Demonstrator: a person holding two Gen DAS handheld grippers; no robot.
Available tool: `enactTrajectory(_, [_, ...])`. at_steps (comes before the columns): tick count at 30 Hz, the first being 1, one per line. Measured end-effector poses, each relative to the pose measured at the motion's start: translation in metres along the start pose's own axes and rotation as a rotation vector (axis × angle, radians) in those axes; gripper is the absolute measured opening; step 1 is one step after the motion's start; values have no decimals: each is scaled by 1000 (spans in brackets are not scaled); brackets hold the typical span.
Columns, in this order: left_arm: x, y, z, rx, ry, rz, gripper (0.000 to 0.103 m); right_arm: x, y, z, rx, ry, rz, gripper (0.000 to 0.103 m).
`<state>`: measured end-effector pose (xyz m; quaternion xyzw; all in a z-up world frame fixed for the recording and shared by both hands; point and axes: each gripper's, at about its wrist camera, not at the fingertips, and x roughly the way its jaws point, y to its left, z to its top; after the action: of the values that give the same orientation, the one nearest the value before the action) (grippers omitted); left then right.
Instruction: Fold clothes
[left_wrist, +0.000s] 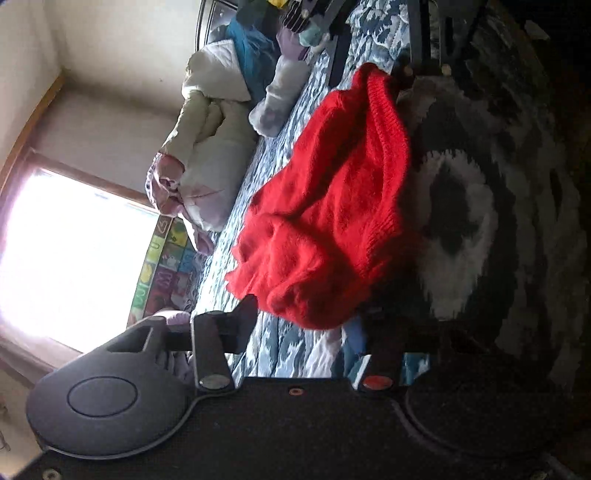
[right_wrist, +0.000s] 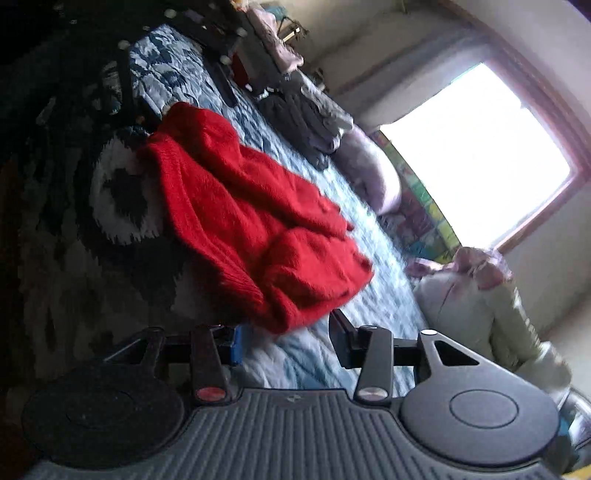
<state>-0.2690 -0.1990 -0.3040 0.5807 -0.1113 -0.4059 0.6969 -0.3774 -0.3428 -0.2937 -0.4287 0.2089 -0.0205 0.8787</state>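
This is a bedroom in a home. A bed spread with a blue-and-white patterned quilt (left_wrist: 288, 347) fills most of both views, with clothes heaped on it: a red knitted sweater (left_wrist: 328, 206), a pale padded jacket (left_wrist: 210, 155), and a stack of folded dark and grey garments (right_wrist: 310, 122). A lilac pillow (right_wrist: 373, 173) lies near the bed's edge beside a colourful cartoon-printed panel (left_wrist: 166, 266). A wood-framed window (right_wrist: 476, 155) glares bright in plain painted walls.

No readable text, colourful patterned panel (left_wrist: 162, 266) at nine o'clock under the window, markings too blurred to read
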Motion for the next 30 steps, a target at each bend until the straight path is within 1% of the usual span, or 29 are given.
enactTrajectory(3, [4, -2, -1, 31, -15, 2, 51, 3, 4, 4, -42, -33, -45, 45])
enactTrajectory(5, [5, -1, 0, 35, -22, 7, 51, 5, 4, 7, -58, -49, -82, 47])
enactTrajectory(9, [7, -3, 1, 51, -32, 8, 51, 9, 8, 4, -101, -72, -95, 49])
enactTrajectory(11, [9, -4, 3, 51, -30, 2, 46, 12, 8, 1, -107, -70, -80, 49])
enactTrajectory(12, [10, -3, 3, 41, -25, -6, 34, 13, 9, 1, -108, -74, -71, 47])
enactTrajectory(13, [11, -3, 4, 32, -17, -16, 22, 12, 6, 2, -85, -64, -39, 39])
enactTrajectory(14, [11, -3, 5, 24, -4, -29, 20, 11, 2, 4, -55, -50, -2, 31])
enactTrajectory(15, [12, -2, 7, 9, 8, -46, 18, 10, -1, 5, -26, -36, 35, 26])
enactTrajectory(16, [11, 0, 9, -11, 16, -61, 17, 8, -5, 7, 4, -23, 73, 26])
enactTrajectory(18, [0, 4, 15, -47, 7, -86, 17, 1, -10, 8, 42, -8, 119, 25])
enactTrajectory(19, [-6, 5, 17, -55, 0, -97, 17, -6, -13, 8, 61, -7, 140, 25])
enactTrajectory(21, [-23, 7, 21, -58, -16, -127, 17, -25, -22, 6, 107, 0, 219, 25])
enactTrajectory(23, [-41, 18, 26, -99, -32, -168, 17, -44, -31, 5, 158, -18, 267, 25])
enactTrajectory(24, [-47, 25, 27, -138, -38, -186, 18, -49, -39, 4, 202, -29, 279, 26])
enactTrajectory(26, [-54, 47, 28, -243, -50, -216, 18, -57, -55, 1, 301, -53, 300, 26])
enactTrajectory(28, [-48, 75, 26, -373, -71, -245, 18, -65, -72, -2, 399, -76, 320, 26])
enactTrajectory(30, [-37, 104, 21, -525, -94, -286, 18, -62, -92, -8, 534, -116, 335, 26])
